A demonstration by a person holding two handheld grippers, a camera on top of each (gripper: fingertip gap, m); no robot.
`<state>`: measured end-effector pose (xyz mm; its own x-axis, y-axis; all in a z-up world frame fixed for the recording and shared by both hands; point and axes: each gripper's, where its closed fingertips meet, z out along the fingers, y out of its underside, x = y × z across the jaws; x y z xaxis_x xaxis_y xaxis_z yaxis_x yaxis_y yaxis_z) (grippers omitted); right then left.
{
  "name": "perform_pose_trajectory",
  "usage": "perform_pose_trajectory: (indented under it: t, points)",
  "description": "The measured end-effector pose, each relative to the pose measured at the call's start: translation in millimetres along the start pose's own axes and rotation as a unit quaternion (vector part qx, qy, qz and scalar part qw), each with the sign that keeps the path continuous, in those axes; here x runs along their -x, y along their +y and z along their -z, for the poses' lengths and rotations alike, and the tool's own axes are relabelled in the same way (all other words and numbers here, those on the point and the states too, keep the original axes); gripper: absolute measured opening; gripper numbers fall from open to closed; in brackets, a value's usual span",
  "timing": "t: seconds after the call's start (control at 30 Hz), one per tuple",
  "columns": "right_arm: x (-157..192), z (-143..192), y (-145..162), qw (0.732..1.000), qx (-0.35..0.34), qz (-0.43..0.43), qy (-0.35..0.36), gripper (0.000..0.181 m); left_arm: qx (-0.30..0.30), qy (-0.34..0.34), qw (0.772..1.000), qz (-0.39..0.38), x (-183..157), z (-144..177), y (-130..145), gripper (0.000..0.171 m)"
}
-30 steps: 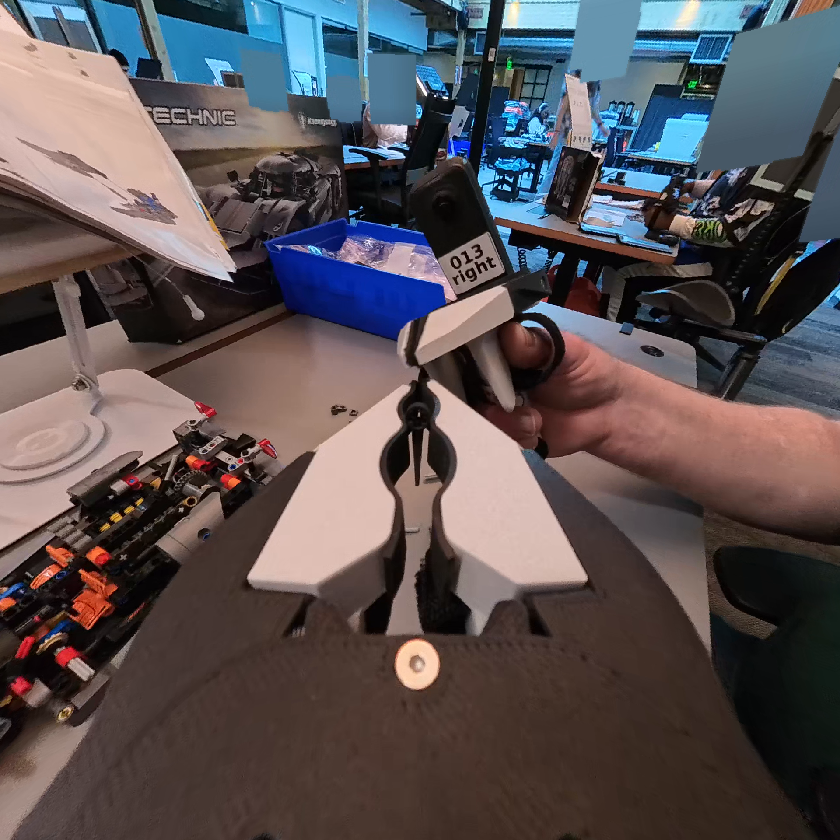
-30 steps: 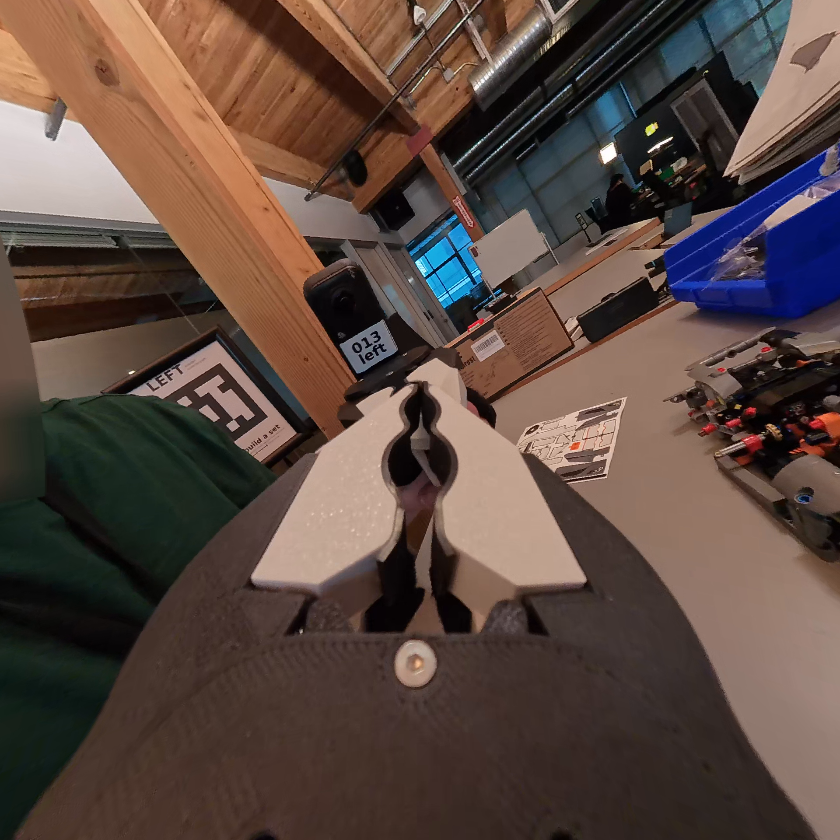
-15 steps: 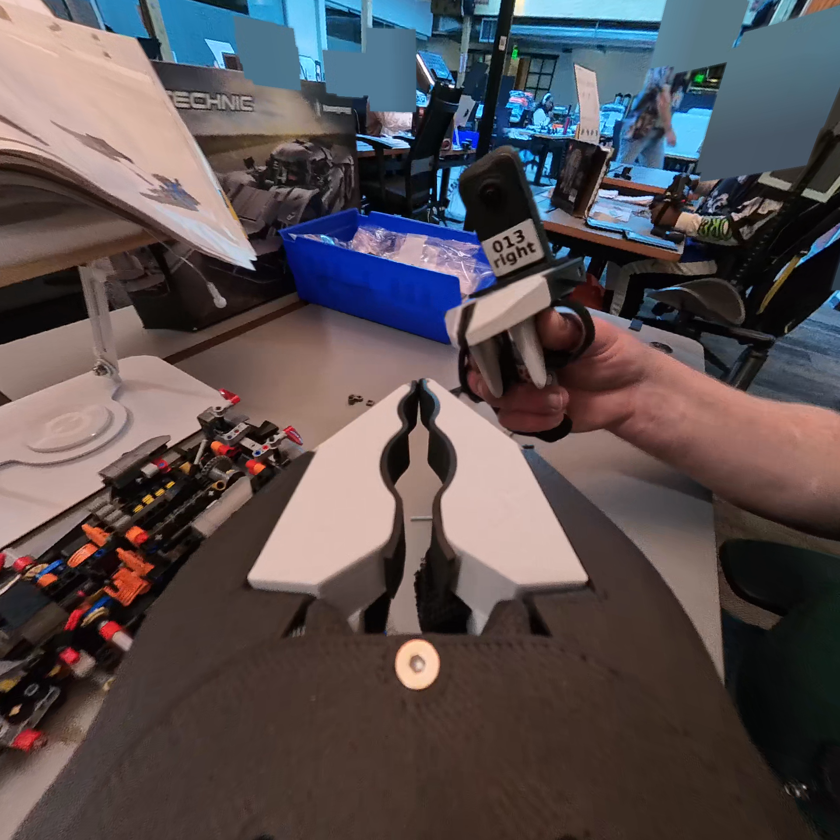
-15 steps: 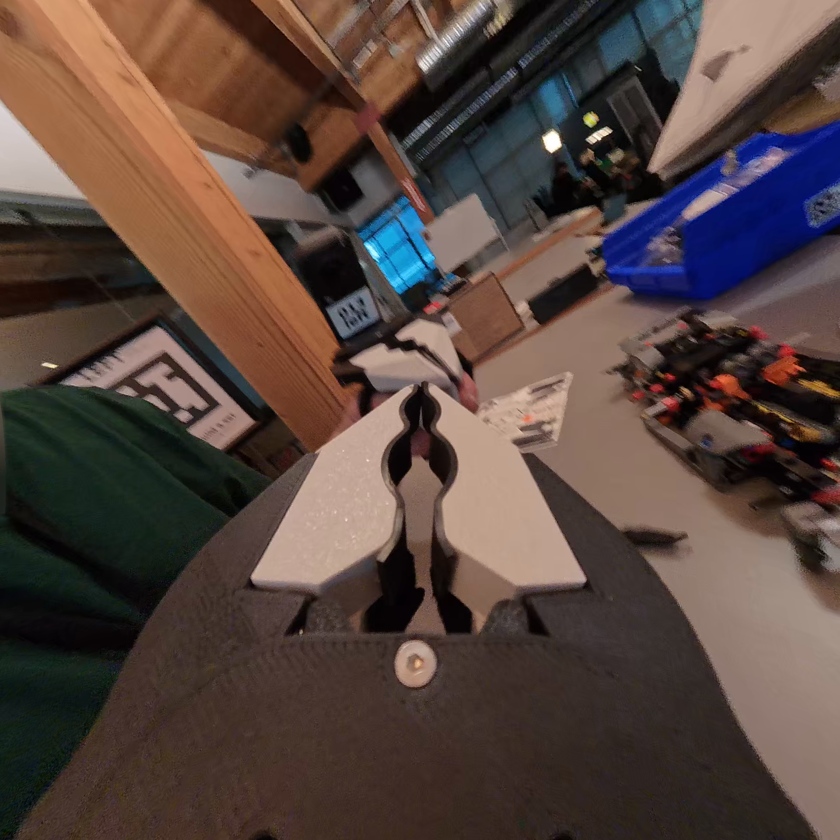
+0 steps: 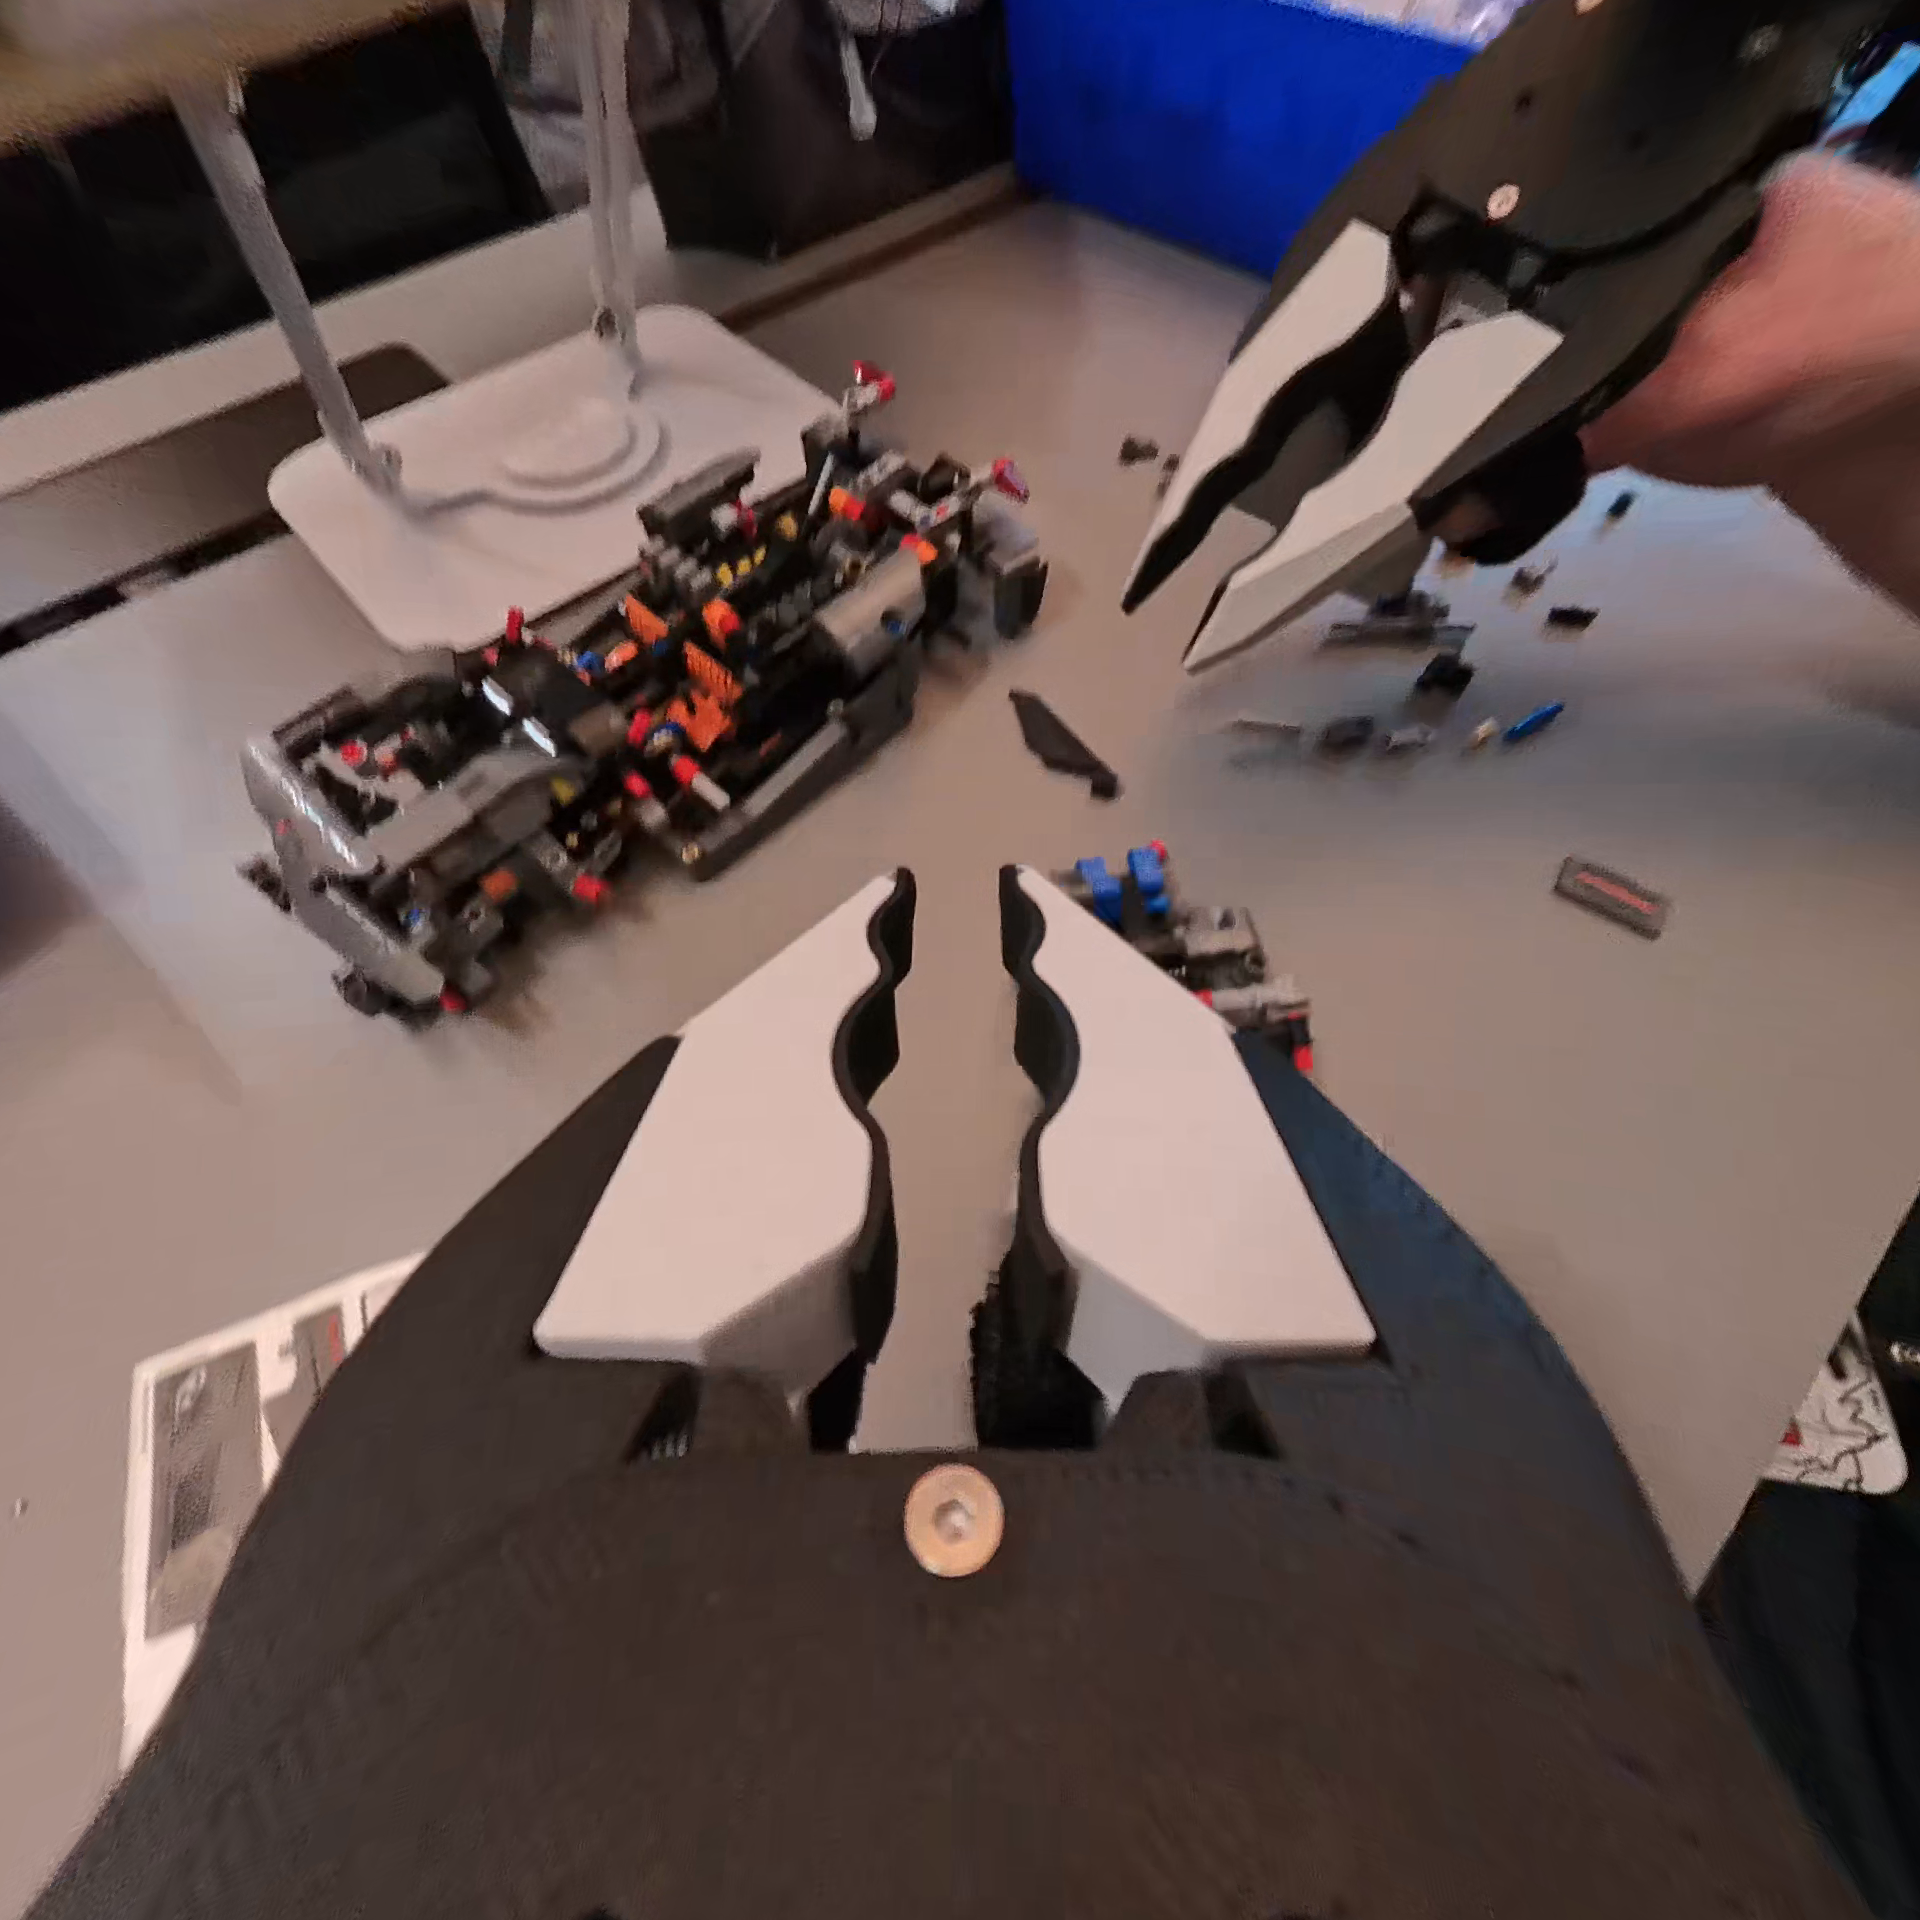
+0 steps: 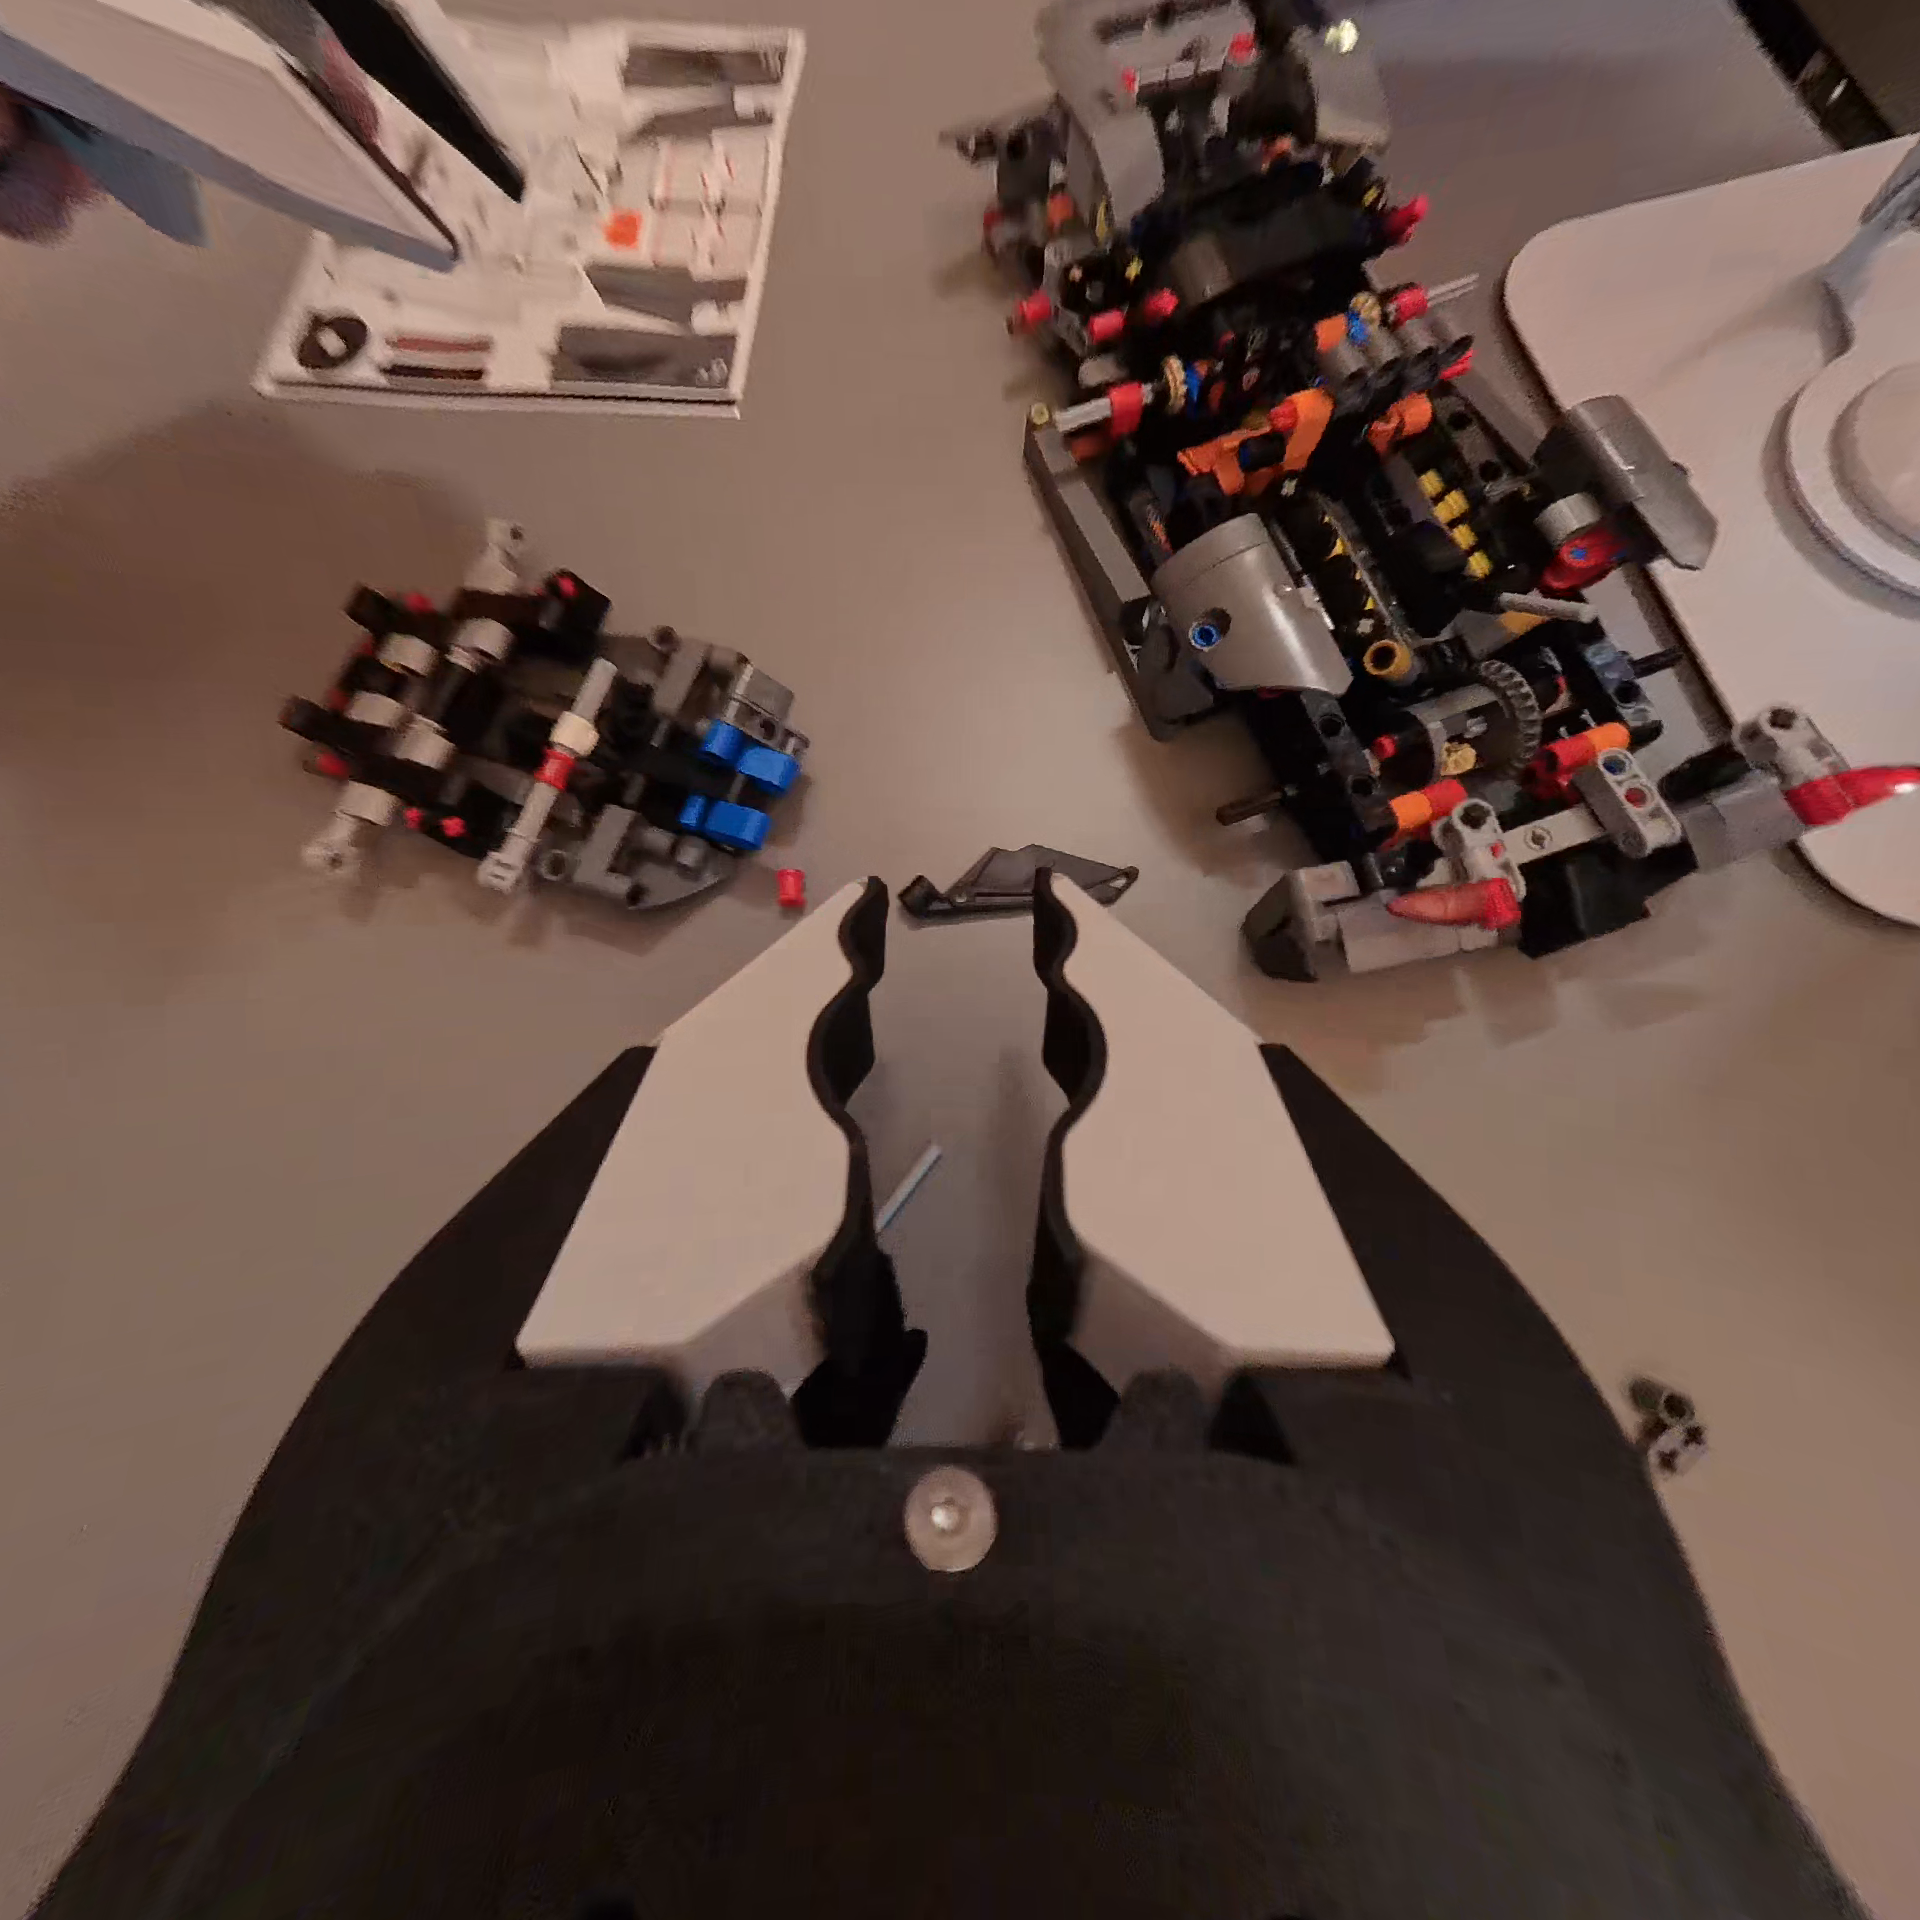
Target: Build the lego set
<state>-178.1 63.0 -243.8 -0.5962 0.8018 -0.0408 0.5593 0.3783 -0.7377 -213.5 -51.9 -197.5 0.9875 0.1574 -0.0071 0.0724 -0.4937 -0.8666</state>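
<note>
A large, partly built black and grey Lego chassis [image 5: 644, 707] with orange and red parts lies on the grey table; it also shows in the right wrist view [image 6: 1351, 540]. A smaller sub-assembly with blue pieces [image 6: 540, 748] lies apart from it, partly behind my left gripper's right finger [image 5: 1174, 925]. A flat black piece [image 6: 1013, 878] lies just beyond my right gripper [image 6: 956, 888], which is open and empty. My left gripper [image 5: 956, 878] is open and empty above the table. The right gripper [image 5: 1169, 634] hangs over the black piece [image 5: 1060, 743].
Loose small parts [image 5: 1403, 727] and a black tile [image 5: 1610, 896] lie at the right. A blue bin [image 5: 1195, 114] stands at the back, a white stand base [image 5: 551, 468] behind the chassis. A sticker sheet [image 6: 561, 239] lies near the left gripper's finger [image 6: 312, 135]. A red pin [image 6: 792, 886] lies by the sub-assembly. Across from one pair of fingers to the other is roughly 15 centimetres. To reach the black piece [image 5: 1060, 743] in a straight line is about 5 centimetres for my right fingers, about 15 centimetres for my left.
Both grippers were shut and pointed at each other above the table. Both have tilted down toward the table and opened. The frames are blurred by the motion.
</note>
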Motion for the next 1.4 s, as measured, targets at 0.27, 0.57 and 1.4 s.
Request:
perform_pose_trajectory:
  t: [0.27, 0.57, 1.4]
  points:
    - [3.8, -26.5, -2.4, 0.997, 0.053, 0.063, -0.011, 0.032, 0.087, 0.008, 0.996, -0.002, -1.7, -3.8, 57.7, 0.017]
    - [-7.2, -42.2, 22.0, 0.992, 0.110, 0.048, -0.035, 0.036, 0.107, 0.054, 0.993, 0.007, -24.5, -11.4, 79.1, 0.013]
    - [-3.9, -34.5, 36.2, 0.979, 0.150, 0.112, -0.079, 0.019, 0.111, 0.082, 0.990, 0.024, -43.1, -8.3, 83.9, 0.014]
